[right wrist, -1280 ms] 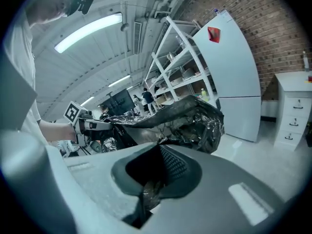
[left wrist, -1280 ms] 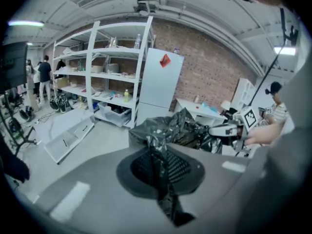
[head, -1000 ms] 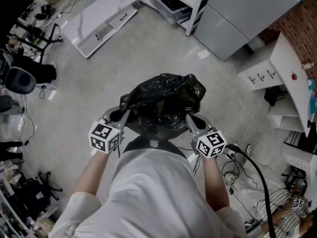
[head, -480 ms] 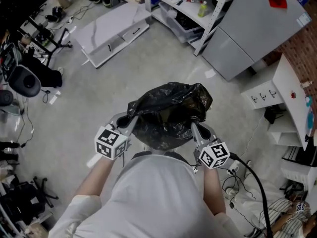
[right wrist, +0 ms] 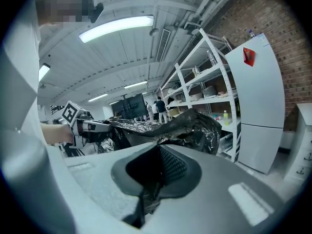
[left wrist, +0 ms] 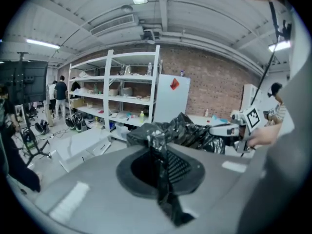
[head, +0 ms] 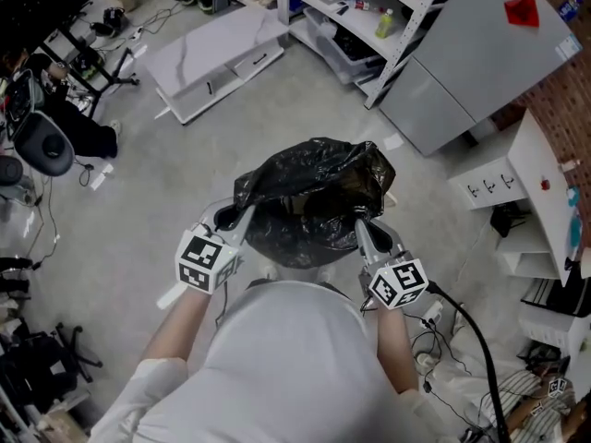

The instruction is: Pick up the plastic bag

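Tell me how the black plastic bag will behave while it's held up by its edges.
Probably floppy: the plastic bag sags in crumpled folds between the left tool and right tool. Likely light, since thin pinched film carries it. Possibly slippery: its surface looks glossy.

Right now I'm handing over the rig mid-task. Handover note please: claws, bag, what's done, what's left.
Left claw: shut on the left edge of the plastic bag.
Right claw: shut on the bag's right edge.
Bag: black, held up between both claws; it looks clear of the floor.
Done: bag gripped on both sides and lifted.
Left: probably just keep hold; no set-down spot is evident.
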Demonstrator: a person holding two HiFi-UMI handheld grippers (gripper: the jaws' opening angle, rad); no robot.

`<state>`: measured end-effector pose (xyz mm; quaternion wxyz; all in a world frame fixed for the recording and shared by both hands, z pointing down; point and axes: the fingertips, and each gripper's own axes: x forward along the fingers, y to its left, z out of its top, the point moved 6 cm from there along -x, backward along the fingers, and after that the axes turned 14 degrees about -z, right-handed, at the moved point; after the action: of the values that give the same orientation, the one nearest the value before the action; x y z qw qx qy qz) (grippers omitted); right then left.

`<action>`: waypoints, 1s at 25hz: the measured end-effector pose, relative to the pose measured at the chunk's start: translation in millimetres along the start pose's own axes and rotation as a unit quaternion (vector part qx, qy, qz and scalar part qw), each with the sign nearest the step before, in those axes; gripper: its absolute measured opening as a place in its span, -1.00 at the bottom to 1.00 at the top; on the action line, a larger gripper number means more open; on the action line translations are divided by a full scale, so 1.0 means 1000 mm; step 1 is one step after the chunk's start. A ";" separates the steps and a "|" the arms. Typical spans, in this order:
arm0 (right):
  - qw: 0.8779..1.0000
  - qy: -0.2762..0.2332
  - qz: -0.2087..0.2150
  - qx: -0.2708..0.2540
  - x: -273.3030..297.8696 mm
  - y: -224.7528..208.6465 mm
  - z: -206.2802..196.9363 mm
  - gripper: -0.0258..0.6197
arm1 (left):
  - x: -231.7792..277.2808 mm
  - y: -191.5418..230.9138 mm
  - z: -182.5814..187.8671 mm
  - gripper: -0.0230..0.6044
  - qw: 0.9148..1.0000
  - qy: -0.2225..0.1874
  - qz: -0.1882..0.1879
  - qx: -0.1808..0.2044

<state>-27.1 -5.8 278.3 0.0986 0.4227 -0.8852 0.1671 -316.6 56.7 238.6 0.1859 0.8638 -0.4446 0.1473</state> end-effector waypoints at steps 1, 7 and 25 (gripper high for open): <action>1.000 -0.001 0.002 -0.002 0.000 0.000 0.001 -0.91 | -0.001 -0.001 -0.001 -0.91 1.000 0.000 0.005 0.003; 1.000 0.002 0.014 -0.012 -0.005 -0.005 0.000 -0.91 | 0.000 -0.012 -0.011 -0.91 1.000 0.003 0.022 -0.002; 0.999 0.020 0.017 -0.021 -0.014 -0.026 -0.015 -0.91 | 0.010 -0.035 -0.028 -0.91 0.999 0.010 0.031 -0.016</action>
<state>2.5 -5.2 293.3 0.1222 0.4017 -0.8937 0.1583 -284.5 80.5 261.0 0.1994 0.8452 -0.4713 0.1541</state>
